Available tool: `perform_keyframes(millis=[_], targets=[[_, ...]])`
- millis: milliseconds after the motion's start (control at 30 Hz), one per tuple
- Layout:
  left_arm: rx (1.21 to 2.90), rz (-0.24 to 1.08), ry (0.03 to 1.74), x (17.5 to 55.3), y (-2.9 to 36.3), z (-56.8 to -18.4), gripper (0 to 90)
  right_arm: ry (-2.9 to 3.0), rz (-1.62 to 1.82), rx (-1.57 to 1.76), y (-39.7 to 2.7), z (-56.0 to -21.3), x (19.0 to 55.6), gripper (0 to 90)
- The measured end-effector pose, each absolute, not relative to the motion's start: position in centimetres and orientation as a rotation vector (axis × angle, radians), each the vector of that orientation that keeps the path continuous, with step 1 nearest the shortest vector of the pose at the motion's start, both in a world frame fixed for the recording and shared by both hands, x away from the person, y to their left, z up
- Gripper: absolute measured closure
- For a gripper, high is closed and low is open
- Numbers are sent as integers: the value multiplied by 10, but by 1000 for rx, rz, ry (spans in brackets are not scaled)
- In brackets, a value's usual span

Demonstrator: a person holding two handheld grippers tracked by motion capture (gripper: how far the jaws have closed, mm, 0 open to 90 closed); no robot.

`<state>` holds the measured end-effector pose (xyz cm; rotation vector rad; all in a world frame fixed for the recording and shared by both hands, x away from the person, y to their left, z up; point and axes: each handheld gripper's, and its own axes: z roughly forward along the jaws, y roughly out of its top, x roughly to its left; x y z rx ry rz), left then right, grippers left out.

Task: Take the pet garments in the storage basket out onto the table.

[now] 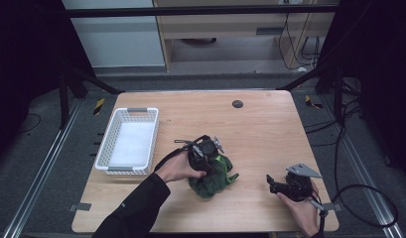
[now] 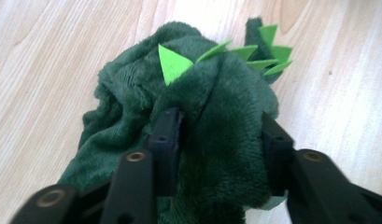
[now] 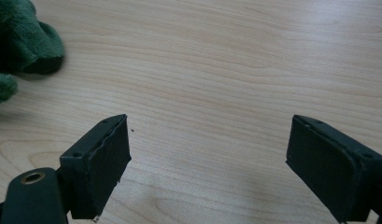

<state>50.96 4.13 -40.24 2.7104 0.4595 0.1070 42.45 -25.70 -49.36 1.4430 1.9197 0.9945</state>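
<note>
Pale wood, lightly grained, makes up the square table (image 1: 260,134) I'm working over, and it stands on grey carpet with metal rails along both sides. Beyond it I see a light wooden cabinet against the back wall and loose cables trailing down the right side (black curtains close off both flanks). Near the far edge of the table sits a small dark round spot (image 1: 237,104); I can't make out what it is.

On the left part of the table lies a white plastic basket (image 1: 127,141), its long side running away from me. Well to its right, near the middle of the front half, sits the dark green plush dinosaur (image 1: 213,177), crumpled on the wood, with a row of bright green felt spikes (image 2: 172,63) along its back.

My left gripper (image 1: 206,153) comes down onto the toy from above; in the left gripper view the jaws stand half apart with a thick fold of plush bulging between them, touching both pads. The toy's lower body is cut off below that picture, and my hand covers its left side in the high view.

My right gripper (image 1: 275,184) rests low near the front right corner, well apart from the toy, jaws wide with bare wood between them.
</note>
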Motion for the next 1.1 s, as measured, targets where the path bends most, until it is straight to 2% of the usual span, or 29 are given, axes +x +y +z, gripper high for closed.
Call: perform_keyframes(millis=[200,400,700,1100], targets=[[2669,131,464,506,45,-397,393,1916,994,1444,-257,-493,425,131],[2628,171,477,501,53,-388,324,1914,991,1442,-258,-494,425,129],[2471,211,553,494,78,-374,293,1913,996,1449,-258,-493,424,127],[2224,319,663,475,120,-372,305,1901,997,1454,-259,-493,425,113]])
